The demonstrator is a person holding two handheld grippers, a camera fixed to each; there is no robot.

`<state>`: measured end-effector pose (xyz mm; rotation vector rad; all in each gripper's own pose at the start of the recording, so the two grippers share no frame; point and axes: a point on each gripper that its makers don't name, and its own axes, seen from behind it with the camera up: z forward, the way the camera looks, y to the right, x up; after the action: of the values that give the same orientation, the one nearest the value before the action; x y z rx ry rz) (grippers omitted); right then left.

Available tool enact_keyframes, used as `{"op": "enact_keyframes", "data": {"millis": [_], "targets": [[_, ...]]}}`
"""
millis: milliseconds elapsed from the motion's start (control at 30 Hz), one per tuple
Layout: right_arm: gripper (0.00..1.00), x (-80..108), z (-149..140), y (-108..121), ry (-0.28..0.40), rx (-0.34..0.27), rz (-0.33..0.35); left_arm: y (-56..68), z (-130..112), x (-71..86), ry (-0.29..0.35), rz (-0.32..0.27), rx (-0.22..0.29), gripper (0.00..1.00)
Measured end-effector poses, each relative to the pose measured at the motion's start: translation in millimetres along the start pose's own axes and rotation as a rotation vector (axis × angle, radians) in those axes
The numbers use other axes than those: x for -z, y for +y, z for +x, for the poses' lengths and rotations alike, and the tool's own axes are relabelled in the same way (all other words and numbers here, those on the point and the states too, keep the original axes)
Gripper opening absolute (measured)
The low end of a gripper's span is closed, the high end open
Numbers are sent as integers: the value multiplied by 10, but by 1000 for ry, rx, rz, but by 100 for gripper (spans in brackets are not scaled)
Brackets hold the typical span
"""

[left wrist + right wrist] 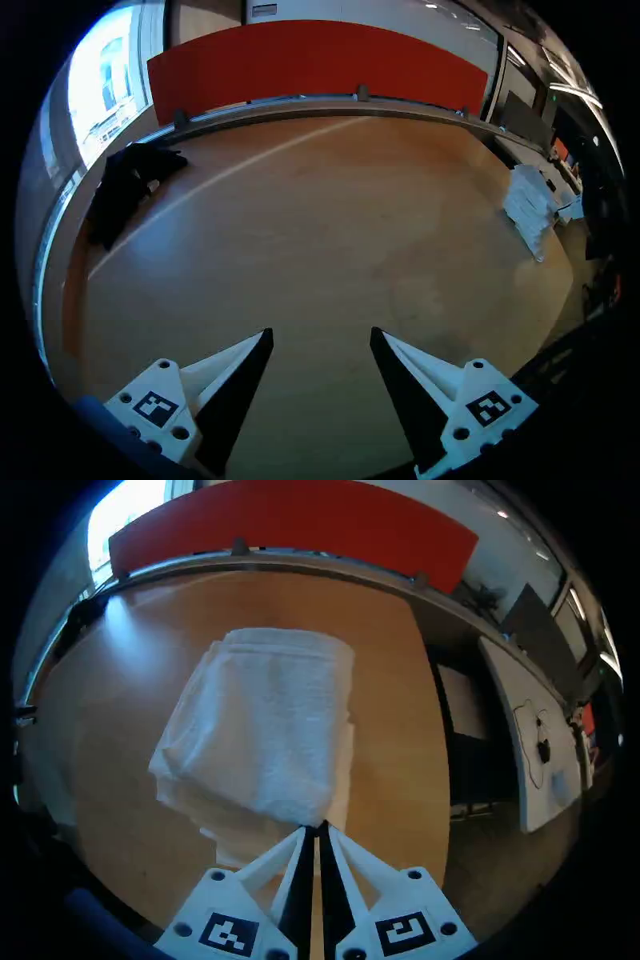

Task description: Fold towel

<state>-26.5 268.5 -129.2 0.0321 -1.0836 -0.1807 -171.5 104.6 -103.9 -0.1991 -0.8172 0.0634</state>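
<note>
The right gripper point(318, 828) is pinching the towel point(264, 720), its long side running up the frame; the left gripper point(320, 332) is gaping wide.

Light wooden table point(320, 240) is seen; a folded white towel point(264, 720) is laid flat on it; a dark crumpled cloth point(128, 188) is left at its far-left corner; a red panel point(320, 60) is fixed along its far edge.

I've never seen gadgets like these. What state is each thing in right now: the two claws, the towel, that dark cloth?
left gripper: open, holding nothing, above the table.
right gripper: shut, seemingly pinching the towel's near corner.
towel: folded in layers, lying on the table.
black cloth: crumpled in a heap by the table's edge.
</note>
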Motion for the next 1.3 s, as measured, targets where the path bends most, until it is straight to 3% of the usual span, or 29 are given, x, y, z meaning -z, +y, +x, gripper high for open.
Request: {"op": "enact_keyframes", "data": {"millis": [667, 900, 1300], "targets": [[4, -186, -187, -12, -40, -49, -9, -3, -67, 33, -8, 9, 0, 90], [7, -155, -156, -14, -11, -62, -12, -4, -38, 26, -5, 8, -1, 90], [22, 32, -121, 19, 70, -76, -40, 1, 4, -1, 0, 6, -2, 90]]}}
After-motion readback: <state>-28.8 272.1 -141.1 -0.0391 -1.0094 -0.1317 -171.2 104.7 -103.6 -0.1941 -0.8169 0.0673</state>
